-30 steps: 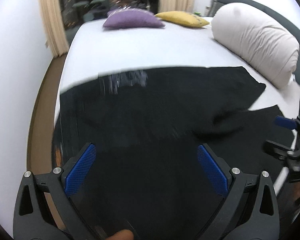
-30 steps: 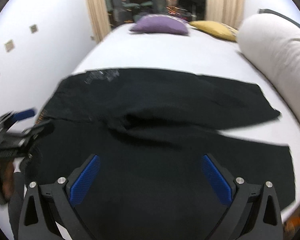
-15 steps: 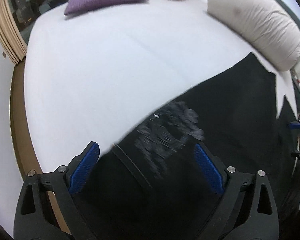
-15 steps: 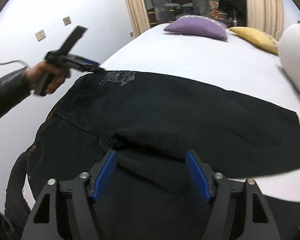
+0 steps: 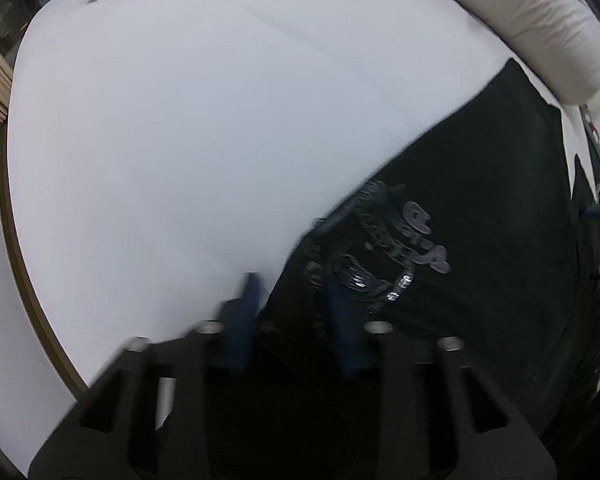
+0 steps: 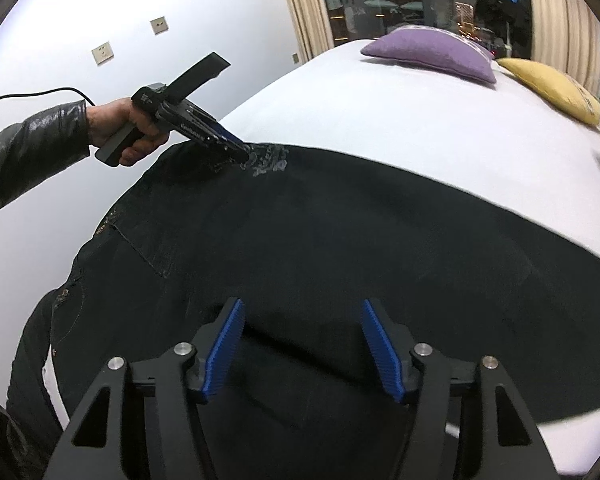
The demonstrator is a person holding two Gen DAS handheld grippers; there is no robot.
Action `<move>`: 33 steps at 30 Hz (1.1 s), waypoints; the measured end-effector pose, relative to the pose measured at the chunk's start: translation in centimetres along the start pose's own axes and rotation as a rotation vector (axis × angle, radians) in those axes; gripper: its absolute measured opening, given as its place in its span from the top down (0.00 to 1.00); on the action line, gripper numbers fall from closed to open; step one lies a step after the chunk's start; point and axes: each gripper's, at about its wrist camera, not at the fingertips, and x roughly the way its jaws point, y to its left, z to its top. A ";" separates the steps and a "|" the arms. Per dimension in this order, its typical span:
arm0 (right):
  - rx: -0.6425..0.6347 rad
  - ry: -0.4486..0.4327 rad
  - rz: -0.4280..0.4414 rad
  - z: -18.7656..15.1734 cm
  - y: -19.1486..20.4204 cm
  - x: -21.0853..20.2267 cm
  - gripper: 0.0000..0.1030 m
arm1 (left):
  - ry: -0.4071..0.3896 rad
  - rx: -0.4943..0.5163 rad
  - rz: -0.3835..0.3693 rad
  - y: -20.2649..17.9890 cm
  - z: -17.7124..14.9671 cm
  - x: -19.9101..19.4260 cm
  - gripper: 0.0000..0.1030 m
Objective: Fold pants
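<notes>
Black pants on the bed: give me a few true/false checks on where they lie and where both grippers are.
1. The black pants lie spread on the white bed. True.
2. The left gripper is at the pants' edge beside the silver print. True.
3. The right gripper is clamped shut. False: its jaws are apart and closing, with dark fabric between them.
4. The purple cushion sits on the pants. False: it lies far up the bed, beside the yellow cushion.

pants (image 5: 480, 240) print (image 5: 384, 256): silver lettering just ahead of the left tool's (image 5: 292, 292) tips, too blurred to read | left tool body (image 6: 192, 126): small white word along its side, not legible | wall plates (image 6: 102, 52): no readable marking
</notes>
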 end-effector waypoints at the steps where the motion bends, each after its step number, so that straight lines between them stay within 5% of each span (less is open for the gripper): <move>1: -0.010 -0.001 0.000 0.3 0.1 0.1 0.38 | -0.005 0.010 0.018 -0.1 0.1 -0.1 0.88; 5: -0.117 -0.004 -0.018 4.0 0.2 1.1 0.38 | -0.097 0.024 0.099 -1.2 -1.3 -2.1 0.92; 11: -0.259 0.036 -0.028 10.3 -0.2 4.5 0.51 | -0.249 0.069 0.213 -2.7 -3.5 -5.4 0.92; 22: -0.364 0.207 -0.101 14.9 -2.4 12.6 0.52 | -0.336 0.103 0.243 -4.3 -5.9 -7.4 0.92; 24: -0.350 0.253 -0.083 14.9 -2.7 13.5 0.84 | -0.343 0.090 0.236 -6.7 -6.8 -7.8 0.92; 25: -0.342 0.267 -0.074 14.8 -2.6 13.8 0.89 | -0.346 0.087 0.234 -6.9 -6.8 -7.8 0.92; 33: -0.118 0.201 -0.011 14.1 -2.7 12.0 0.95 | -0.374 0.054 0.233 -10.4 -8.6 -9.3 0.93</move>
